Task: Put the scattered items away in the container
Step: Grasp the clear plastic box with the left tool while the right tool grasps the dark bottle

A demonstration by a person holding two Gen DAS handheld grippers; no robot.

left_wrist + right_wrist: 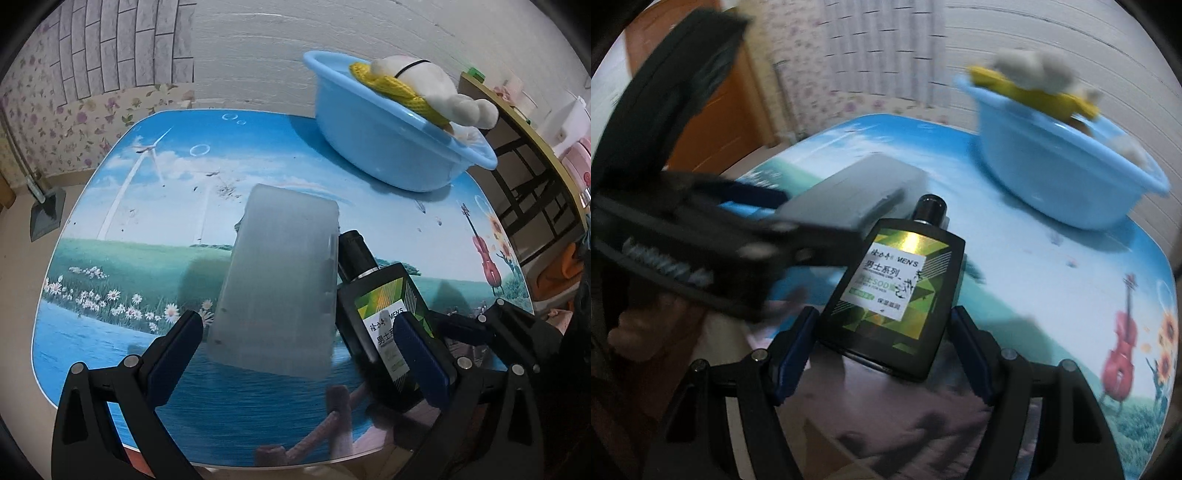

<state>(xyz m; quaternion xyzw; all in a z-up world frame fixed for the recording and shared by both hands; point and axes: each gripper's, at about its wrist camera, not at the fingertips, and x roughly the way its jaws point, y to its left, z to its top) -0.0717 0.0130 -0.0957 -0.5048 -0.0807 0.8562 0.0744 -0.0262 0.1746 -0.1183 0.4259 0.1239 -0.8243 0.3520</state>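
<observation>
A black bottle [897, 291] with a green and gold label sits between the pads of my right gripper [882, 314], which is shut on its lower body. It stays sharp while the table behind it smears. Beside it a frosted translucent box [277, 280] lies on the table, inside the wide gap of my left gripper [295, 319], whose pads do not touch it. The bottle [380, 317] shows just right of the box. In the right wrist view the left gripper's fingers [750, 194] are a blur over the box [849, 188]. A light blue basin [388, 147] at the far right holds a white and yellow plush toy [417, 85].
The table [147, 258] has a glossy printed landscape top with rounded edges. A dark wooden shelf unit [524, 173] stands past its right side with small items on it. A grey dustpan [44, 214] rests on the floor at the left. A hand [639, 314] shows behind the left gripper.
</observation>
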